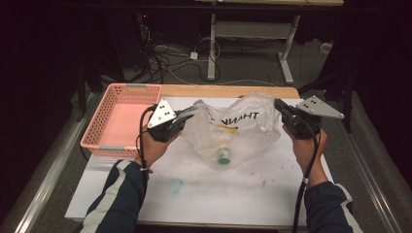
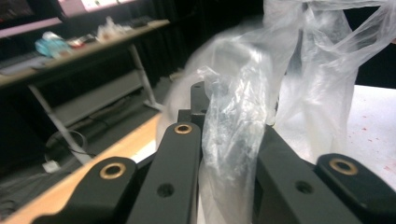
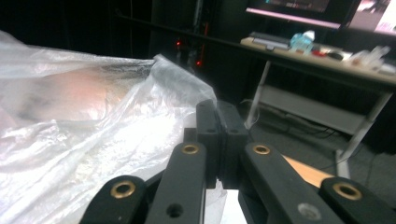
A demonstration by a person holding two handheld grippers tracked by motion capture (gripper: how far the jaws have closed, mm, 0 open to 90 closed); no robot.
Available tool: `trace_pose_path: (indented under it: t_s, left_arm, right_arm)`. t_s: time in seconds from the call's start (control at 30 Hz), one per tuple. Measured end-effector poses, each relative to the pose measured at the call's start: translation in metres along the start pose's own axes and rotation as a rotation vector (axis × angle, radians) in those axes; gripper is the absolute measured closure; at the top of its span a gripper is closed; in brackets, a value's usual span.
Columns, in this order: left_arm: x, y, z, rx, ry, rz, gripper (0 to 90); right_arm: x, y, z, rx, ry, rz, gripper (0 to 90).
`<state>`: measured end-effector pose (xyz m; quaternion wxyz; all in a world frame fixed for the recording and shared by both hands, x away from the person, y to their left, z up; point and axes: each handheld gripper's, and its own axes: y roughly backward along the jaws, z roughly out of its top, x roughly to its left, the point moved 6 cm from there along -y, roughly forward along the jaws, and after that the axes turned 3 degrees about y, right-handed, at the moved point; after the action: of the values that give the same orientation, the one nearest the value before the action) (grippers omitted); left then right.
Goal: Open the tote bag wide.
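Note:
A clear plastic bag (image 1: 243,133) with black lettering hangs stretched between my two grippers over the white table cover (image 1: 233,194). Its bottom sags onto the cover, and a small green-capped item (image 1: 223,157) lies inside it. My left gripper (image 1: 190,114) is shut on the bag's left edge; in the left gripper view a bunched strip of the bag (image 2: 233,135) runs between the jaws of my left gripper (image 2: 224,105). My right gripper (image 1: 279,105) is shut on the bag's right edge, and in the right gripper view the bag (image 3: 93,130) spreads leftward from my right gripper (image 3: 217,114).
A pink plastic basket (image 1: 93,138) stands at the table's left side, close to my left hand. A faint blue stain (image 1: 176,185) and red specks mark the cover near the front. Desk legs (image 1: 212,46) and cables lie on the floor beyond the table's far edge.

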<state>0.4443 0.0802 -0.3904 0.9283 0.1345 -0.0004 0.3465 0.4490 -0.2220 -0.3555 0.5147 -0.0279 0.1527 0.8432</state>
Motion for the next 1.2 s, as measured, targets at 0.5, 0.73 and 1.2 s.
trace_pose_path:
  t_s: [0.5,0.73,1.2]
  left_arm:
    - [-0.017,-0.038,0.043,-0.115,-0.006,0.031,87.6]
    - [-0.01,-0.025,0.079,-0.153,-0.026,0.066,87.7]
    - [0.002,0.001,0.128,-0.219,-0.026,0.137,87.7]
  right_arm:
    - [0.038,-0.031,0.022,0.024,0.054,0.027,90.0]
    - [0.047,-0.029,0.057,-0.007,0.061,0.035,90.0]
    - [0.048,-0.009,0.126,-0.103,0.087,0.015,90.0]
